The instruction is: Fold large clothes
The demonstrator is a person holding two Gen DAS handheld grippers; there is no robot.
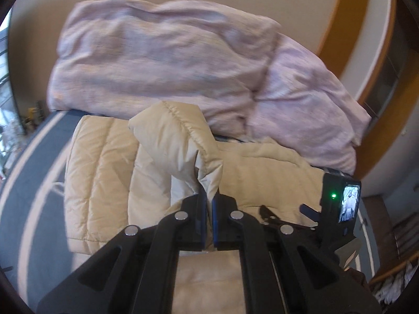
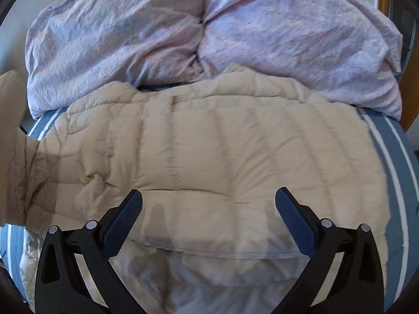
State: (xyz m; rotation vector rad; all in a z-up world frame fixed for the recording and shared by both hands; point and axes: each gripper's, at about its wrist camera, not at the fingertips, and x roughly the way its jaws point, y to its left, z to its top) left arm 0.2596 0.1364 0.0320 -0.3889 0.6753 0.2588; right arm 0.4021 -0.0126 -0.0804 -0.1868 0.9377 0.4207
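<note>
Between left gripper (image 1: 209, 204) jaws, puffy quilted beige jacket (image 1: 104, 162) sleeve.

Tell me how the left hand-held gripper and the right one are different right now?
The left hand-held gripper is shut, pinching a lifted fold of the beige puffer jacket; the right hand-held gripper is wide open and holds nothing. The left one has raised its part of the jacket off the bed, while the right one hovers over the flat part. Both have black arms and blue finger pads, and both point toward the lilac duvet.
</note>
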